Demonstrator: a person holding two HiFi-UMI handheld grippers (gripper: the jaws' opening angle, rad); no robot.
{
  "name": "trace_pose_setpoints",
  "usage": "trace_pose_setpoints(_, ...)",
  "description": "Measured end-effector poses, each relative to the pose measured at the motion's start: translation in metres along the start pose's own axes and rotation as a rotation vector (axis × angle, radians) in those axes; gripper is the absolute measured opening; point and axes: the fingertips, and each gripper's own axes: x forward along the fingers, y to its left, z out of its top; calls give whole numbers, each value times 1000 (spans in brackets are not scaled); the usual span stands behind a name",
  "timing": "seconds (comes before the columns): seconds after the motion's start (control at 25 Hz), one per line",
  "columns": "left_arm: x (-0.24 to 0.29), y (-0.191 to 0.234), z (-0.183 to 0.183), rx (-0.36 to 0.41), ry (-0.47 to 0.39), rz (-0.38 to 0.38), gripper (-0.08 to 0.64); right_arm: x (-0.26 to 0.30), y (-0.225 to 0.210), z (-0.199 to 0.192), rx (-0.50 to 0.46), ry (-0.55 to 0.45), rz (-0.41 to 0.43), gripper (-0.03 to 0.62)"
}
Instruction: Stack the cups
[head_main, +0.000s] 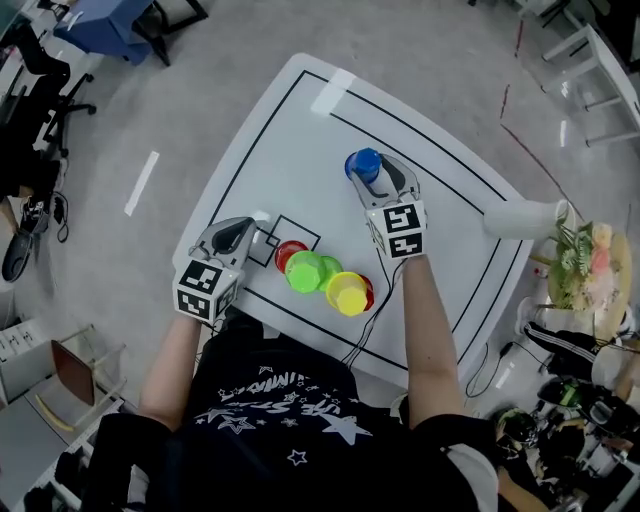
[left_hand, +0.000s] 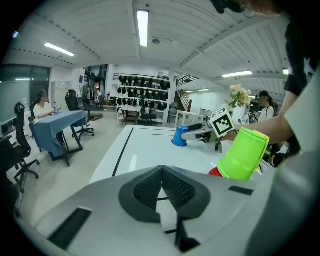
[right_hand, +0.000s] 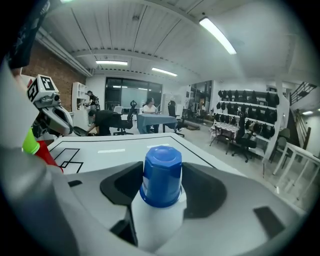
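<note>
blue cup (head_main: 363, 163) well inside tbl (head_main: 300, 150) edges.

Blue cup (head_main: 363, 163), green cup (head_main: 304, 271), yellow cup (head_main: 347, 293), red cup (head_main: 288, 252)

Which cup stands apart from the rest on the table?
The blue cup, upside down between the jaws of the right claw. The others, a red cup, green cup and yellow cup, crowd together nearer the person.
</note>
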Motion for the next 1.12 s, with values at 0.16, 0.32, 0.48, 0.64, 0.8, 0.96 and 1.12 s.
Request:
trace_pose_setpoints(0.16,-8,5,-4,-5,-9,-3,11,-10,1,7,-6,5,-17,238)
trace_pose_setpoints(0.32,-17,8,0,23,-24,-32,11,-43,-1,32,31,-22,-60,236)
trace_pose_setpoints(0.48,-28,7,9,55,-58,-67,11,-82,9,55,68,-55,-104,235)
trace_pose_setpoints(0.64,-38,-1,12,73,-83,-114,11,-119,31,81,81,-102,-125,235)
trace_pose_setpoints(0.8,-46,-10,12,88,-101,-161,11,-152,61,97,108,-127,-124,235)
trace_pose_setpoints(0.96,-56,-17,14,111,-121,-199,11,-175,90,107,99,-138,-132,235)
trace_pose_setpoints(1.12,-63,-26,13,131,-140,-236,11,-195,114,112,108,-144,-136,235)
